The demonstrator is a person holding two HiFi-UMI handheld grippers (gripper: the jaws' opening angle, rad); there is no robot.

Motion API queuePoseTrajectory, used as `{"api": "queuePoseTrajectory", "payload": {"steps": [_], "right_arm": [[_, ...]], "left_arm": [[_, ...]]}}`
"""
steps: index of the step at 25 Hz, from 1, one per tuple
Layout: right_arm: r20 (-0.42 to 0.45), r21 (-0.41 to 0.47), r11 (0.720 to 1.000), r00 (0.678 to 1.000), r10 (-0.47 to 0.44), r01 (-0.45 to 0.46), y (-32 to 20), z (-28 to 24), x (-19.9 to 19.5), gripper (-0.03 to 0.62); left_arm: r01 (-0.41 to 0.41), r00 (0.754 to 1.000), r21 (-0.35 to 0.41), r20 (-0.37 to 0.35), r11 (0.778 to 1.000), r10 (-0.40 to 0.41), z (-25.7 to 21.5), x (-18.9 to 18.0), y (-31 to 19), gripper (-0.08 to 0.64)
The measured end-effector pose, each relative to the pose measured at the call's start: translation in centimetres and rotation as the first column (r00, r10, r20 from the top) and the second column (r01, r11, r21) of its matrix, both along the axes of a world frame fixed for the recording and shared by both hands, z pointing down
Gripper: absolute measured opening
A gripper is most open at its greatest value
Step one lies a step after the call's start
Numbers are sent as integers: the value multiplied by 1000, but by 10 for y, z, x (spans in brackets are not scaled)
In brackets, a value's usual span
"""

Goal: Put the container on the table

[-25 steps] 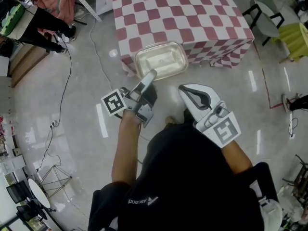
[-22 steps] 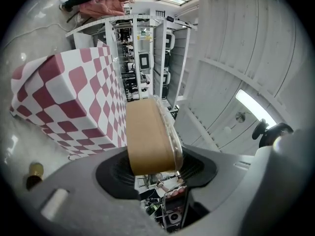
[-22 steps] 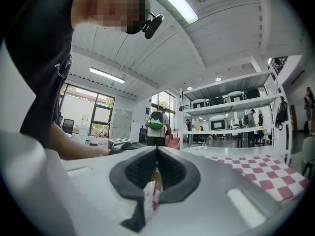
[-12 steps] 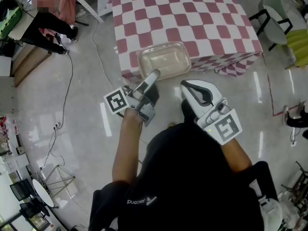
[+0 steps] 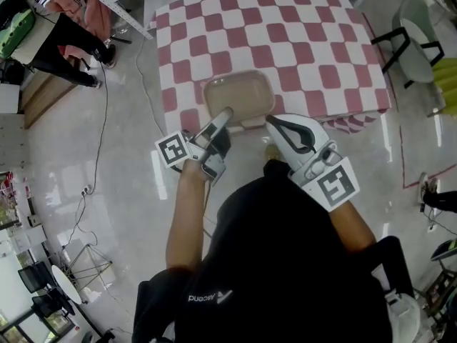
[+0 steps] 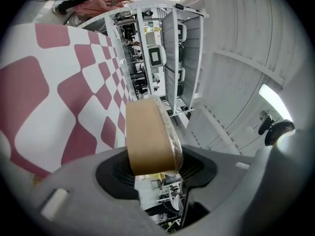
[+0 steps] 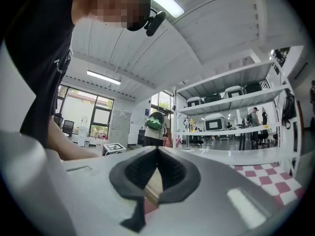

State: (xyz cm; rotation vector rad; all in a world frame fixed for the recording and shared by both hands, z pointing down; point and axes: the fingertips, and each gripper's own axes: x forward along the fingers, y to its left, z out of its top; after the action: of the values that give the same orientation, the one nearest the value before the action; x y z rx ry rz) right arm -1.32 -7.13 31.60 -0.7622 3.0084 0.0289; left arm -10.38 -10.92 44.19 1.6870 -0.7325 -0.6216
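Glossy pale flooring [image 5: 121,191] is spreading around a table draped in a red-and-white checked cloth [image 5: 300,41], with a black cable [image 5: 100,120] trailing across the floor at the left, chairs [image 5: 410,27] standing off to the right and a person [image 5: 64,34] bending at the far left corner. White shelving racks [image 6: 162,48] are rising behind the table in the left gripper view. You are holding the tan, clear-lidded container [image 5: 239,95] between both tools, over the near edge of the cloth; whether it is touching the cloth you cannot tell. Your left gripper [image 5: 223,116] is clamping one end of it, jaws set partly apart around its wall and lid. Your right gripper [image 5: 277,123] is pinching the opposite rim, its jaws standing almost together on that thin edge.
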Motion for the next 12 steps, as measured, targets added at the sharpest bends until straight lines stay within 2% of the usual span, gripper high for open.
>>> {"api": "queuePoseTrajectory", "payload": {"steps": [7, 12], "right_arm": [[4, -22, 999, 1000, -28, 28, -62, 3, 18, 3], [17, -30, 999, 999, -28, 28, -78, 6, 12, 3]], "left_arm": [[28, 998, -45, 59, 999, -25, 21, 4, -52, 222], [12, 997, -87, 78, 996, -5, 35, 4, -70, 222]]}}
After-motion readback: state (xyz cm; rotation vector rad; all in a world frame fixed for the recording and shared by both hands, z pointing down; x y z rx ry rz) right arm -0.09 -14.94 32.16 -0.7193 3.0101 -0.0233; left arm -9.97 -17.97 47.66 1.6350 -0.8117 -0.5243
